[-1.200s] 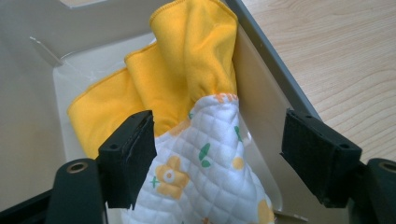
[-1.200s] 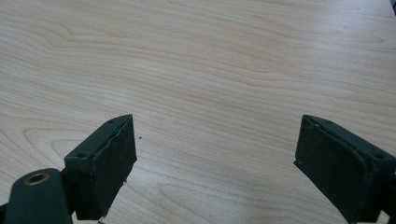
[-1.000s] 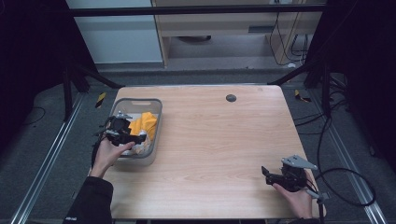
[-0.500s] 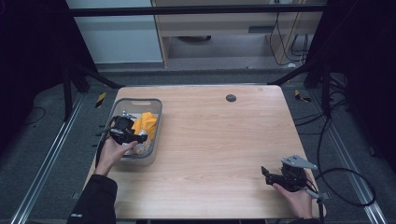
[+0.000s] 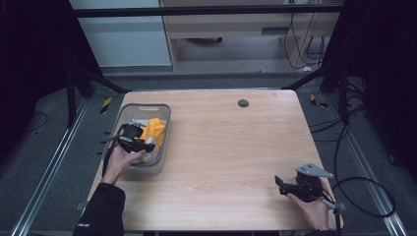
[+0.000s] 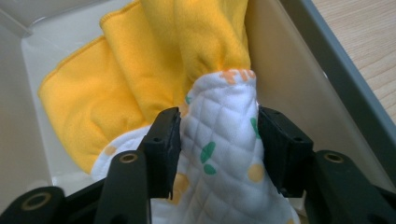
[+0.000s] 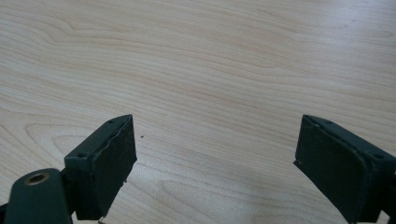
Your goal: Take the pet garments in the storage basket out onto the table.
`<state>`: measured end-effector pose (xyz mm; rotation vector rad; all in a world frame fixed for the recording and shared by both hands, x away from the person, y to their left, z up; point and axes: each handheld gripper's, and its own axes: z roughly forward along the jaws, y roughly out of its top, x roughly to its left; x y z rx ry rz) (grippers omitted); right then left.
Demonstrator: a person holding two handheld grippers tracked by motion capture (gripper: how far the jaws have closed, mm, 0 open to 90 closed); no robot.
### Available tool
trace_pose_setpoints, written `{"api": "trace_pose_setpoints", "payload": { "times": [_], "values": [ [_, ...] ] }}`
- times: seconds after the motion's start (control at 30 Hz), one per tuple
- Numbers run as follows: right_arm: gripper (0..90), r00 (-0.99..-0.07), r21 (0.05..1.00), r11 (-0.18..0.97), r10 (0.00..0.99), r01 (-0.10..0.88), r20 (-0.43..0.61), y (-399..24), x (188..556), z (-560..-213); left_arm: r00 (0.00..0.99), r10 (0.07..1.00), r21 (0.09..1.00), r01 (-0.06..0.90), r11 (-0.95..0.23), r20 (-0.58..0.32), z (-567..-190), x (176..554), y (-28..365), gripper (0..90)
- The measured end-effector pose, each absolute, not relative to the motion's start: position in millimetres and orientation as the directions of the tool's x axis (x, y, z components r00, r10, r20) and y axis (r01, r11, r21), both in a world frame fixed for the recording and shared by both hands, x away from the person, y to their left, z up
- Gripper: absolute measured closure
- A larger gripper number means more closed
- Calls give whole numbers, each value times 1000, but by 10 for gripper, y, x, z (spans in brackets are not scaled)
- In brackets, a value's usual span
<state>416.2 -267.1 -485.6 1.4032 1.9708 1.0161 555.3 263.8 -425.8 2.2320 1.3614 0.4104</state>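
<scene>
A grey plastic bin (image 5: 147,107) stands at the table's left side and holds a yellow cloth (image 5: 155,129) and a white quilted cloth (image 6: 219,154) with green and orange dots. My left gripper (image 5: 145,143) reaches into the bin. Its jaws have just been closing, and the left gripper (image 6: 218,140) now pinches a bunched fold of the white cloth between both pads. The yellow cloth (image 6: 140,70) lies folded behind it against the bin's wall (image 6: 327,60). My right gripper (image 5: 281,186) rests near the table's front right corner, open, with bare wood between the right gripper (image 7: 215,154) jaws.
The wooden table (image 5: 236,147) has a small dark round spot (image 5: 243,103) near its far edge. A black cable (image 5: 364,196) loops off the right edge behind the right hand. Dark floor and metal frame rails surround the table.
The left hand has shifted slightly inside the bin and its jaws have closed onto the white cloth. The right hand and its gripper stay where they were.
</scene>
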Motion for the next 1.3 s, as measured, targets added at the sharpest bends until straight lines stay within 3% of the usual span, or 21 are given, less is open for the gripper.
{"api": "trace_pose_setpoints", "payload": {
  "times": [0.23,0.6,1.3],
  "values": [
    [122,-337,806,188,941,561,15,-2670,4165,-4860,460,888,535,752,-384,-9,-4284,5564,2632,570],
    [122,-337,802,182,941,569,25,-2664,4169,-4863,453,892,514,766,-385,-7,-4273,5582,2659,765],
    [122,-335,802,183,942,569,23,-2669,4171,-4862,426,905,587,735,-340,-9,-3975,5461,2835,805]
  ]
}}
